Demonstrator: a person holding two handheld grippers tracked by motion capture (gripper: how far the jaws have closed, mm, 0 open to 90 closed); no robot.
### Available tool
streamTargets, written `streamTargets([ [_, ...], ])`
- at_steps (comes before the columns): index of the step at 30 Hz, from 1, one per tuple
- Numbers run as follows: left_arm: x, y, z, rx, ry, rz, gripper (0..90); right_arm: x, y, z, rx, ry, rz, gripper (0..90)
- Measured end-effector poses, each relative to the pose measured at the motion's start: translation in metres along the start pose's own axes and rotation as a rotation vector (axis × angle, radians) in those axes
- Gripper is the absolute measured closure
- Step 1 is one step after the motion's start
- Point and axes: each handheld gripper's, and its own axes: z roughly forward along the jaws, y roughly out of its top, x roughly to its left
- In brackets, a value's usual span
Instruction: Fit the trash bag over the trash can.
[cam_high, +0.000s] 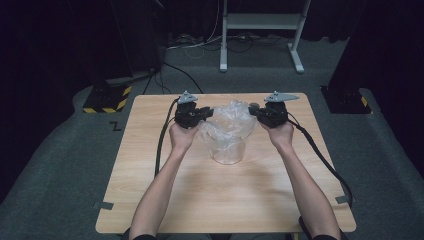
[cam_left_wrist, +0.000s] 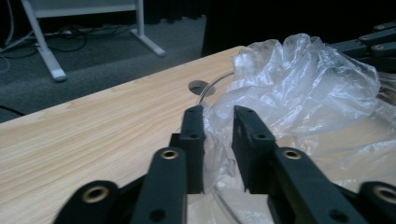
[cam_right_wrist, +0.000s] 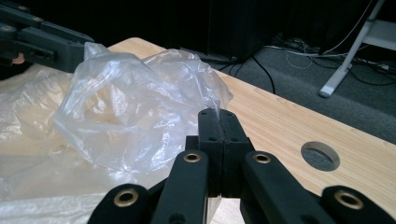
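Observation:
A crumpled clear plastic bag (cam_high: 231, 119) lies over a clear round container (cam_high: 227, 149) at the middle of the wooden table (cam_high: 200, 200). My left gripper (cam_high: 209, 114) is at the bag's left side. In the left gripper view its jaws (cam_left_wrist: 218, 109) stand a little apart with a fold of the bag (cam_left_wrist: 299, 79) running between them. My right gripper (cam_high: 251, 111) is at the bag's right side. In the right gripper view its jaws (cam_right_wrist: 218, 112) are pressed together on a peak of the bag (cam_right_wrist: 140, 93). Each gripper view shows the other gripper beyond the bag.
A round hole (cam_right_wrist: 320, 155) is cut in the tabletop near the far edge, behind the bag. Cables trail from both grippers off the table's sides. On the floor beyond stand a white frame (cam_high: 260, 22) and a black-and-yellow striped base (cam_high: 107, 100).

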Motion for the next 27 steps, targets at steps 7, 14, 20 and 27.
streamTargets([
  [7, -0.006, -0.004, 0.01, 0.074, -0.036, 0.031, 84.5, 0.004, 0.0, -0.007, 0.026, 0.004, -0.029, 90.0],
  [14, -0.018, -0.006, 0.013, 0.119, -0.094, 0.074, 87.0, 0.007, -0.007, -0.023, 0.042, 0.045, -0.013, 90.0],
  [20, -0.026, -0.007, 0.012, 0.153, -0.174, 0.09, 87.6, 0.023, -0.006, -0.037, 0.06, 0.077, -0.072, 90.0],
  [27, -0.029, -0.008, 0.011, 0.146, -0.151, 0.1, 86.6, 0.024, -0.005, -0.038, 0.044, 0.066, -0.069, 90.0],
])
